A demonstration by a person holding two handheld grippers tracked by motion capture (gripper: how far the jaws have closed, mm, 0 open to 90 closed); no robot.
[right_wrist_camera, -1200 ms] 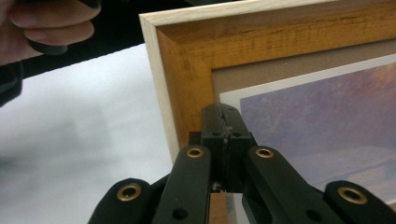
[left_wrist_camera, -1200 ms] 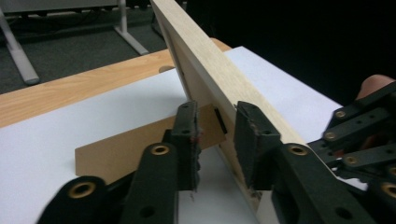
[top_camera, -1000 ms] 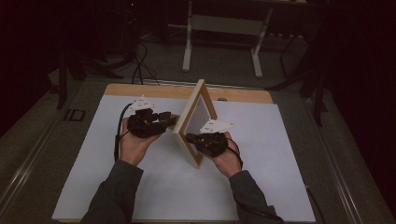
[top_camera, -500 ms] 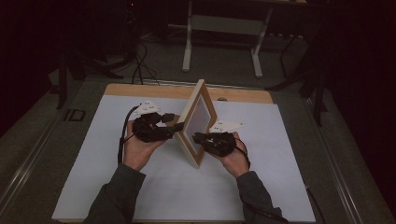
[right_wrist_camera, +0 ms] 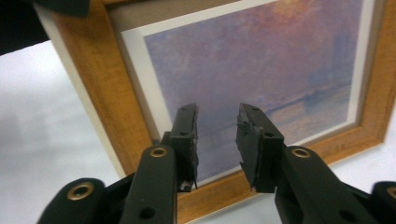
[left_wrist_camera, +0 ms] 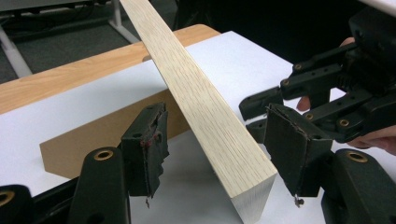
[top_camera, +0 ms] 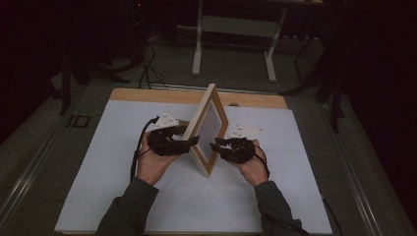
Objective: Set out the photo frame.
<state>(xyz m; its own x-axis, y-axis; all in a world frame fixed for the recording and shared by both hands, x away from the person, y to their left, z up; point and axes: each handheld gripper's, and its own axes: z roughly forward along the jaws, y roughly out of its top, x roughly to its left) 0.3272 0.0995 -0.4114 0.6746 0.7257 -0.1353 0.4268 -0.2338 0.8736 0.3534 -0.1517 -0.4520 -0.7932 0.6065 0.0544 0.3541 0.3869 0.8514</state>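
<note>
The wooden picture frame [top_camera: 208, 129] stood on edge near the middle of the white sheet [top_camera: 295, 196] covering the table [top_camera: 147, 94], leaning on the brown stand [left_wrist_camera: 93, 135] folded out behind it, which rested on the sheet. It stood much as it had a second earlier, turned so that its thin edge pointed toward the person.

The left gripper [top_camera: 189, 140] lay in the person's left hand [top_camera: 153, 162], just beside the back of the frame. In the left gripper view its jaws stood wide, one pad on each side of the pale outer edge of the frame [left_wrist_camera: 210, 121], with clear gaps to the wood on both sides. They had just been opening; the frame's edge sat between them, unpressed. A second earlier the same gripper had been tight against the frame.

The right gripper [top_camera: 217, 145] sat in the right hand [top_camera: 252, 167] on the picture side. In the right gripper view its jaws [right_wrist_camera: 215, 140] were partly apart and had just been opening, with nothing between the pads; beyond them showed the print [right_wrist_camera: 261, 60], a hazy purple and orange scene inside a white mat and warm brown moulding. Compared with the earlier picture, this gripper had drawn slightly back from the frame's face, so its tips were near the frame rather than on it.

Both hands sat a little lower toward the near edge of the sheet than before.
</note>
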